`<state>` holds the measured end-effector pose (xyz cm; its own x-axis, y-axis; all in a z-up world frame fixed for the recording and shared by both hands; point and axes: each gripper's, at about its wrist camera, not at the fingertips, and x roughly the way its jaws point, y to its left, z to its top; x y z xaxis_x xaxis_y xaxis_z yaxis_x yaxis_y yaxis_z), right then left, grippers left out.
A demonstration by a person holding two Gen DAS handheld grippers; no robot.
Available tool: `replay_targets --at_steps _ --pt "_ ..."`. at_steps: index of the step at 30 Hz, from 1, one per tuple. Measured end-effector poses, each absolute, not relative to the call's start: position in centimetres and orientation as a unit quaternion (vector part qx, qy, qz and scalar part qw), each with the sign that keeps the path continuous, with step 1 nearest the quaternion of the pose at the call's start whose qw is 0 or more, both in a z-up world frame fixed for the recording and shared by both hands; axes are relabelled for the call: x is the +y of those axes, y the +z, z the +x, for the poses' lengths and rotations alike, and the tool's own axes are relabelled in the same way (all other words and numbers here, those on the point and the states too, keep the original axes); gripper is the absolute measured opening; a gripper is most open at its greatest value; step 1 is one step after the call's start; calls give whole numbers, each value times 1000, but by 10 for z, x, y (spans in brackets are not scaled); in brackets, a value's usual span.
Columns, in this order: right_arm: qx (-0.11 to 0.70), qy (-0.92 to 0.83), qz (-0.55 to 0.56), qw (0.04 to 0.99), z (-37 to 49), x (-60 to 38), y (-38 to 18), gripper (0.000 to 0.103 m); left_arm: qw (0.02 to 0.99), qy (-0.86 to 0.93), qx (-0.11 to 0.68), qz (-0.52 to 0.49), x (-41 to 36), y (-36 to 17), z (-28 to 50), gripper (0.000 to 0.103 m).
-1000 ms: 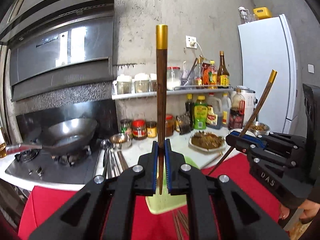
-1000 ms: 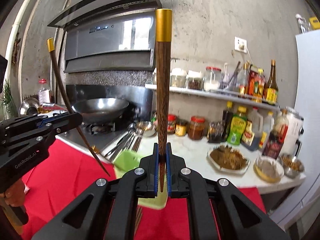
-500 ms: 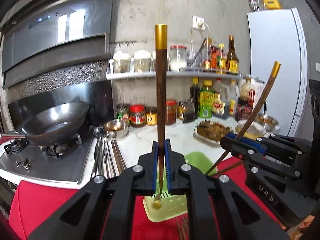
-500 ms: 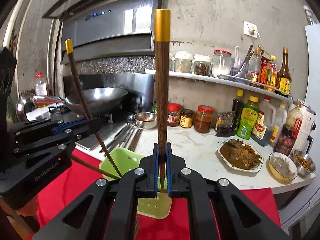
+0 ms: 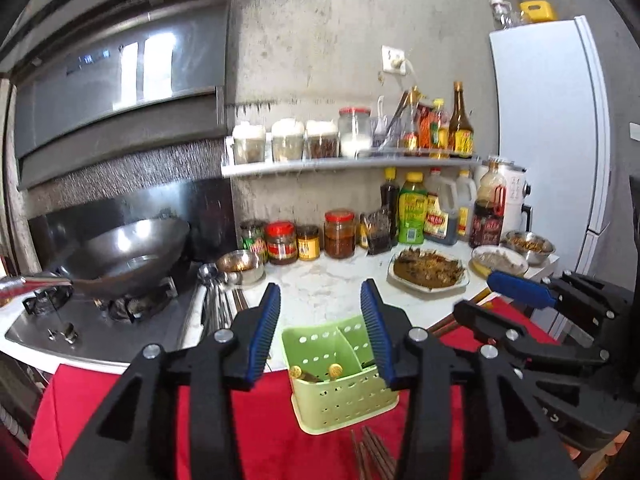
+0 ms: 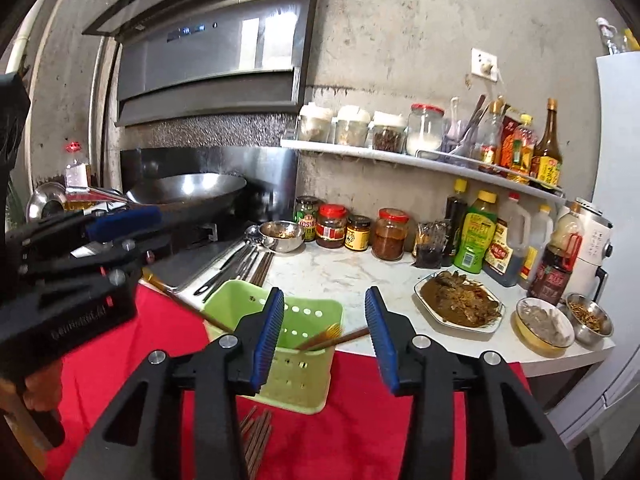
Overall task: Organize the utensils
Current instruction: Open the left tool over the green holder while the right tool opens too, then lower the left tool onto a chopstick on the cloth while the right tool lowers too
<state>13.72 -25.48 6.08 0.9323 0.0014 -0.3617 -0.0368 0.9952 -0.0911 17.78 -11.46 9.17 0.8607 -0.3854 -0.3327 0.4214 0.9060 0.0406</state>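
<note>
One green utensil holder [image 5: 344, 396]; two gold-tipped chopsticks [image 5: 335, 369] in it; two grippers; one wok [image 5: 124, 256]; three steel bowls [image 6: 281, 236]; one plate of food [image 6: 460, 302]; one white fridge [image 5: 552, 140]; loose chopsticks on the red cloth [image 6: 256, 436] too blurred to count

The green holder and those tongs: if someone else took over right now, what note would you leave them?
Left tongs: open, empty, jaws just opened.
Right tongs: open, empty, also just opened.
Both hang over the green holder on the red cloth.
Done: gold-tipped chopsticks now lie in the holder.
Left: loose chopsticks on the cloth in front of the holder; metal utensils beside the stove.
</note>
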Motion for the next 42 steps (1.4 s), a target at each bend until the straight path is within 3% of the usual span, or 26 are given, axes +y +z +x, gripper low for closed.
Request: replay_targets --at_steps 7,17,34,36,38,40,42 --pt "171 4 -52 984 55 -253 63 44 967 -190 155 64 -89 95 111 42" --pt "209 20 -40 977 -30 -232 4 44 960 -144 230 70 -41 9 25 42" --pt "290 26 7 957 -80 -226 -78 43 927 -157 337 41 -23 -75 -32 42" --pt "297 28 7 954 -83 -224 -85 43 924 -164 341 43 -26 -79 -35 35" --pt "303 32 7 952 -84 -220 -90 40 920 -175 348 44 -31 -84 -36 29" --pt "310 38 9 950 -81 -218 -94 27 915 -185 355 45 -35 -88 -36 23" --pt "318 45 4 947 -76 -216 -98 21 910 -198 362 50 -43 -92 -34 18"
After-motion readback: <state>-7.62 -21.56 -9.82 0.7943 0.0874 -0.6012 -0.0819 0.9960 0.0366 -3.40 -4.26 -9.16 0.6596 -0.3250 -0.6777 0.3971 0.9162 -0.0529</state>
